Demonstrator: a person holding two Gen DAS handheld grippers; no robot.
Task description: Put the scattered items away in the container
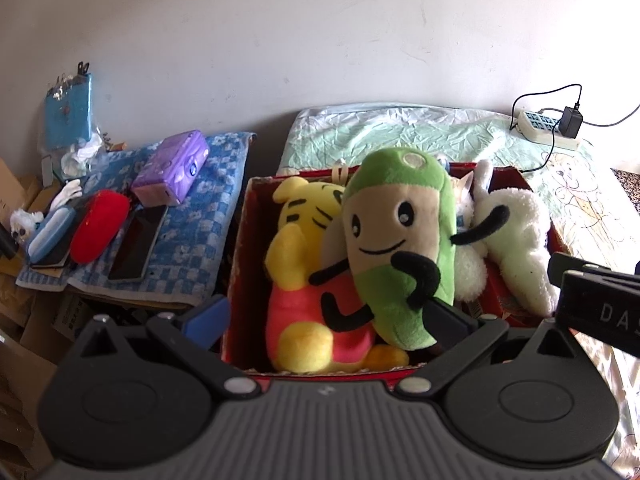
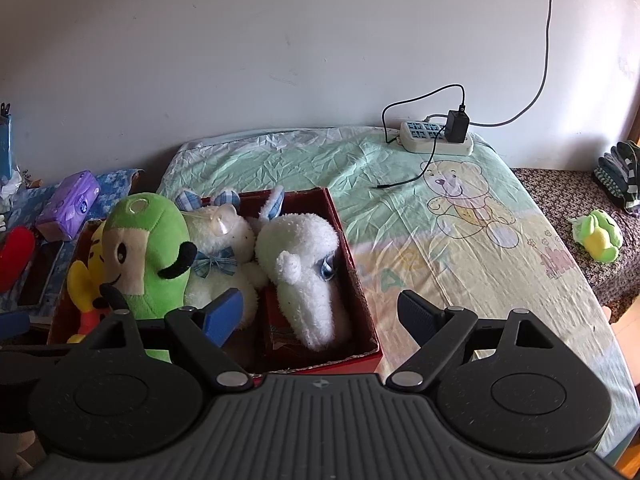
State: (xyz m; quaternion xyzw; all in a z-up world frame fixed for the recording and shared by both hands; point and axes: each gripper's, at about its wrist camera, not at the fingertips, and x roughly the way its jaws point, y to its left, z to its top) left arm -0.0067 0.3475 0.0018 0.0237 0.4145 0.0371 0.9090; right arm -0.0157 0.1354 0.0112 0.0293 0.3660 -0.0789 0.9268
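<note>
Four plush toys were packed in the red box [image 1: 240,256] on the bed [image 2: 400,208]: a green one [image 1: 400,240], a yellow-and-red one [image 1: 304,248] and two white ones [image 2: 304,264]. The left claw [image 1: 328,316] was seen spread, its right finger touching the green toy's base, nothing gripped. Only the left wrist view showed the blue checked cloth [image 1: 208,216] with a purple pack [image 1: 172,168] and a red case [image 1: 100,224]. Only the right wrist view showed the right claw [image 2: 320,312] released over the box's near right corner, a small green-and-yellow toy [image 2: 600,236] lying well apart at far right, and dark gloves [image 2: 620,172].
</note>
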